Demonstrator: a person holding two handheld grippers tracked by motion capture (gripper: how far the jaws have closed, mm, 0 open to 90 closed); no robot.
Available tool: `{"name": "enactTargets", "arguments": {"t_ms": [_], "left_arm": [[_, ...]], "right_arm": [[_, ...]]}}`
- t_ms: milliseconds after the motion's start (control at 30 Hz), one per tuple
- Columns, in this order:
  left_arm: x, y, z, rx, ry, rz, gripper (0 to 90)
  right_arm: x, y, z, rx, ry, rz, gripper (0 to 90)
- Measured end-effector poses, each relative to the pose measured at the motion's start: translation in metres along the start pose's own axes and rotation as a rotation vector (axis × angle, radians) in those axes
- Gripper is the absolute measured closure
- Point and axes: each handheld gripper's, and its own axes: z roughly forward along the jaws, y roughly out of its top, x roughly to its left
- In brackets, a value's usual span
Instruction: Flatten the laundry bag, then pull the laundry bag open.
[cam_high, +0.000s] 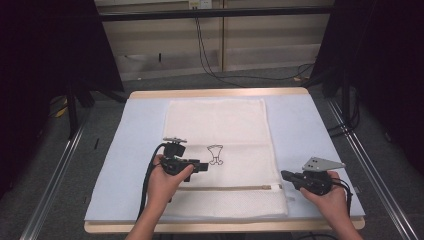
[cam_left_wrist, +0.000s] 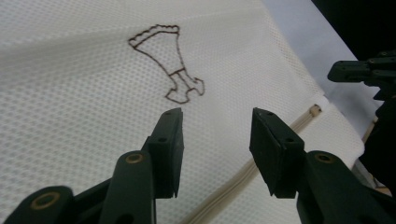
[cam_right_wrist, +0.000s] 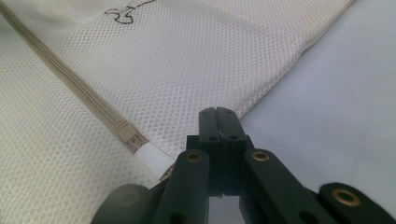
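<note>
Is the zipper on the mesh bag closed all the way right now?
Looks shut: the zipper runs as a closed line to its slider at the mesh bag edge by the right gripper. The far end is out of frame.

**Around the Work Spot**

A pale blue sheet (cam_high: 300, 130) covers the surface (cam_high: 220, 92), and a strip of light wood shows at the far edge. The floor (cam_high: 100, 100) below is grey. Black cables (cam_high: 210, 65) run across it behind the surface. A black bar (cam_high: 215, 14) crosses high up at the back. Shiny metal rails (cam_high: 50, 185) run along both sides. The wall (cam_high: 270, 45) behind is pale.
</note>
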Motion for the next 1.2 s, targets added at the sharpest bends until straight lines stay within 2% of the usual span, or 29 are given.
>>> {"name": "enactTargets", "arguments": {"t_ms": [167,233,400,500,533,600,733,833,1033,1200], "left_arm": [[-0.015,0.005,0.012,0.011,-0.03,0.012,53.6],[-0.02,0.007,0.015,0.012,-0.027,0.023,50.4],[-0.03,0.012,0.027,0.014,-0.056,0.038,42.1],[-0.037,0.012,0.036,0.044,-0.067,0.055,37.5],[-0.039,0.012,0.039,0.056,-0.058,0.062,35.7],[-0.043,0.012,0.044,0.07,-0.072,0.055,35.1],[-0.05,0.011,0.056,0.091,-0.099,0.073,31.6],[-0.055,0.011,0.064,0.102,-0.123,0.065,30.9],[-0.063,0.01,0.072,0.117,-0.133,0.07,33.4],[-0.072,0.008,0.081,0.134,-0.157,0.056,36.9]], "right_arm": [[0.0,0.002,0.001,-0.007,0.009,0.003,90.0],[0.0,0.002,0.003,-0.003,0.019,-0.003,90.0],[0.002,0.002,0.004,0.008,0.022,-0.007,90.0],[0.003,0.003,0.003,0.008,0.021,-0.009,90.0],[0.003,0.003,0.003,0.008,0.026,-0.01,90.0],[0.003,0.004,0.002,0.007,0.028,-0.017,90.0],[0.004,0.004,0.002,0.015,0.028,-0.032,90.0],[0.004,0.004,0.002,0.016,0.029,-0.038,90.0],[0.004,0.003,0.004,0.02,0.04,-0.038,90.0],[0.007,0.003,0.006,0.024,0.048,-0.044,90.0]]}}
